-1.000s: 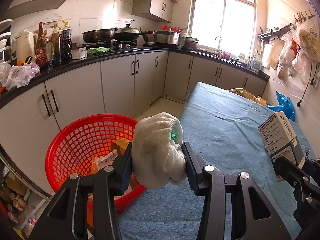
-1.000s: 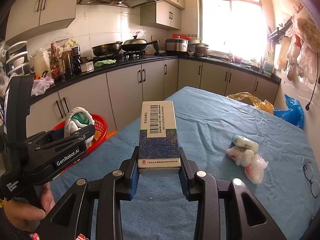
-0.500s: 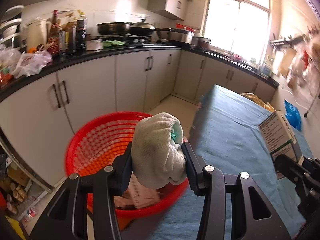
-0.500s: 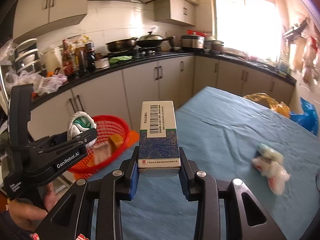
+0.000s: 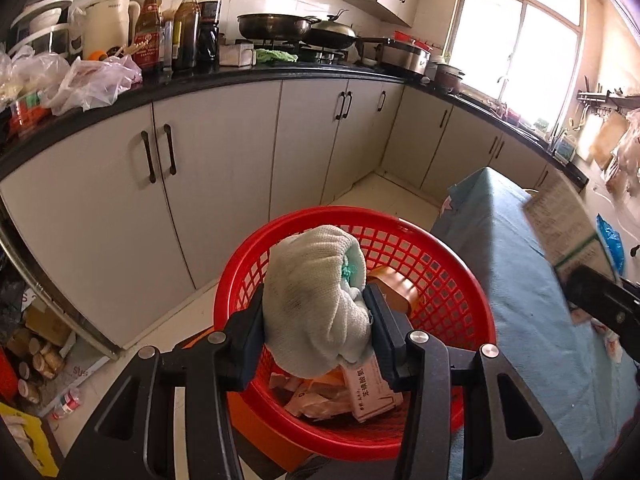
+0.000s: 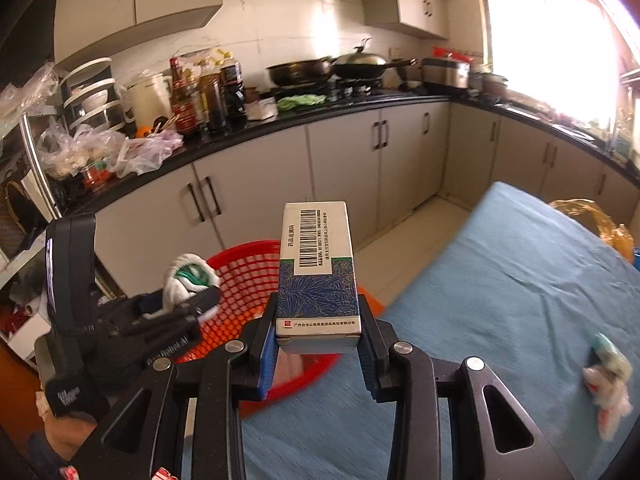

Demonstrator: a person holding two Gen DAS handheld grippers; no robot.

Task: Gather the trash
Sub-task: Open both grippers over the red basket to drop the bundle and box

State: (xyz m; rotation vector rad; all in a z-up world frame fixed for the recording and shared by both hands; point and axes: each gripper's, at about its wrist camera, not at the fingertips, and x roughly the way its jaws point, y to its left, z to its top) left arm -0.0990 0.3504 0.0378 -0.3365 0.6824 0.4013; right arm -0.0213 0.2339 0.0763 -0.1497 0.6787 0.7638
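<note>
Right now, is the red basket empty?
No. The red basket already holds cartons and wrappers, visible beneath the left tool's rolled cloth.

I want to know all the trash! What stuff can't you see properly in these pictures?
- Left wrist view: the bottom of the red basket is hidden by the white cloth bundle in the left tool.
- Left wrist view: the medicine box is blurred, its print unreadable.
- Right wrist view: the crumpled wrappers on the table are blurred near the edge.
</note>
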